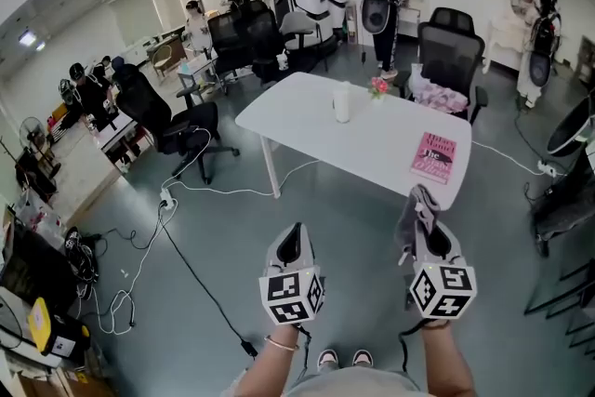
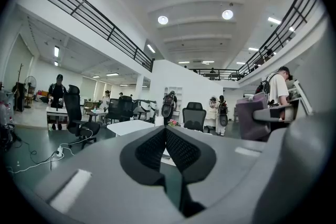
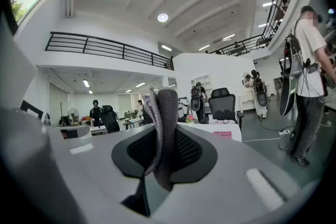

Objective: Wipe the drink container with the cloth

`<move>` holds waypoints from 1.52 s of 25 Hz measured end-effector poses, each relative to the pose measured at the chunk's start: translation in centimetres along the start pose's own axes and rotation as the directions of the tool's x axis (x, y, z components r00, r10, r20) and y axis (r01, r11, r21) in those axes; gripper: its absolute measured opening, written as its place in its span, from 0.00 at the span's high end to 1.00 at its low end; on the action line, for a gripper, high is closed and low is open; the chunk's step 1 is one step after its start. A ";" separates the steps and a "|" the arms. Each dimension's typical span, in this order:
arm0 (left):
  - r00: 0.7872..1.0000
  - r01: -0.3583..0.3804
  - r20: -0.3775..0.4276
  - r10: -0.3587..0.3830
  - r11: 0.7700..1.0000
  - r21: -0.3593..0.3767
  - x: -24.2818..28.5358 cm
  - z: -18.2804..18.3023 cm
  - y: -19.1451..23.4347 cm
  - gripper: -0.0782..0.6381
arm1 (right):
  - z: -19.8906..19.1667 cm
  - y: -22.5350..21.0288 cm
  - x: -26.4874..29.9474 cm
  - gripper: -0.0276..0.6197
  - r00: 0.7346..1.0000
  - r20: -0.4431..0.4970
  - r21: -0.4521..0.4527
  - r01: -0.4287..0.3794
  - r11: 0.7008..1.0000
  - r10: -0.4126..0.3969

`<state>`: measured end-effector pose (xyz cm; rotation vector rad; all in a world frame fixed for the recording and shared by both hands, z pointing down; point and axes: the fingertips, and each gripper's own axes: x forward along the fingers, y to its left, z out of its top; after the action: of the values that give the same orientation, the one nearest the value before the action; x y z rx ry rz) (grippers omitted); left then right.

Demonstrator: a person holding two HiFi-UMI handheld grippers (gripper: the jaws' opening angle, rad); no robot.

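Observation:
A white drink container (image 1: 342, 101) stands upright near the middle of the white table (image 1: 297, 112), well ahead of both grippers. My right gripper (image 1: 426, 217) is shut on a grey cloth (image 1: 420, 207), which sticks up between the jaws and hangs over them; the cloth (image 3: 164, 128) fills the middle of the right gripper view. My left gripper (image 1: 293, 242) is shut with nothing in it, and its dark pads (image 2: 152, 148) meet in the left gripper view. Both grippers hover over the grey floor, short of the table's near edge.
A pink book (image 1: 434, 156) lies at the table's right end, and a small pot of flowers (image 1: 377, 87) stands behind the container. Black office chairs (image 1: 450, 54) ring the table. Cables (image 1: 177, 200) trail across the floor to the left. Several people stand at the back.

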<state>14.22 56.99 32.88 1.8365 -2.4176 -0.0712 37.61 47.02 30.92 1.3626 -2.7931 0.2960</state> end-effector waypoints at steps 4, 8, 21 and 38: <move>1.000 0.004 0.000 -0.004 1.000 0.002 0.0 0.2 0.4 0.89 | -0.1 0.1 0.1 0.85 1.000 0.006 0.052 -0.006 0.999 0.006; 1.000 0.010 -0.007 -0.010 1.000 -0.013 0.1 -0.2 0.7 0.89 | -0.6 0.1 0.2 0.85 1.000 -0.013 0.045 0.007 0.999 -0.006; 0.998 0.059 0.013 -0.059 0.998 -0.021 -0.1 0.2 0.8 0.73 | -1.5 0.4 -0.2 0.85 0.999 -0.043 0.037 0.023 0.999 -0.022; 0.984 0.176 0.010 -0.176 0.984 -0.033 0.8 -0.3 -1.1 0.34 | -1.9 -0.3 -0.5 0.85 0.998 -0.058 0.033 0.041 0.999 -0.039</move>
<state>15.05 55.95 33.10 2.0333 -2.2381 -0.1327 38.05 47.61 32.73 1.3925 -2.7234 0.3763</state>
